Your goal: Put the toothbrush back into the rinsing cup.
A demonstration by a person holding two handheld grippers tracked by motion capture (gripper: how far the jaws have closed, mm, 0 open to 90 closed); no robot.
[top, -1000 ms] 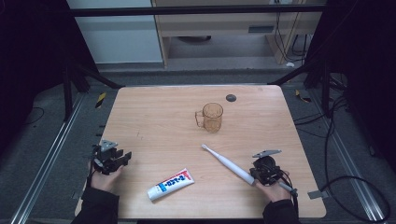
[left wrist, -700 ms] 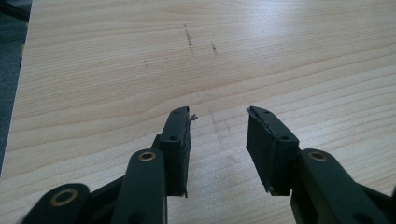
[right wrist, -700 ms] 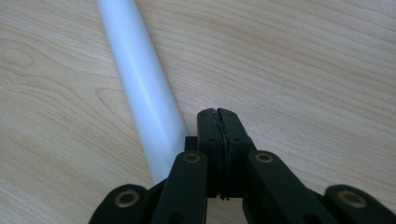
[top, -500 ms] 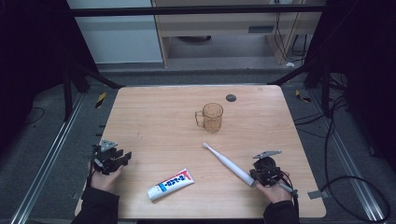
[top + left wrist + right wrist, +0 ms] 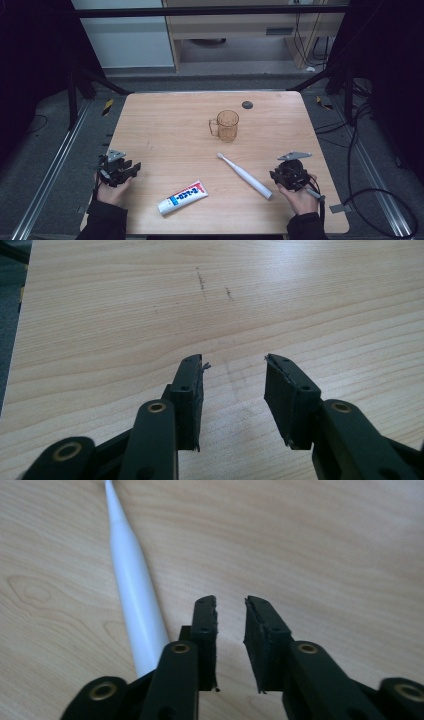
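White tapered toothbrush [image 5: 134,587] lay flat beside right gripper [image 5: 230,602]; both grippers' jaws stood apart, holding nothing.

Two hand-held black grippers, each gripped by a person wearing dark sleeves. The left gripper [image 5: 131,168], at eight o'clock in the high view, is a chunky black block topped by a grey three-cornered plate. The right gripper [image 5: 275,176], at four o'clock, looks the same, with its own grey plate and a dark cable trailing off toward five o'clock. Seen in the gripper views, each tool has two flat black jaws faced with matte rubber-like pads, frayed at the tips. Small dark screws sit in the jaws, and brass-coloured ringed pivots mark the black linkage arms behind them.
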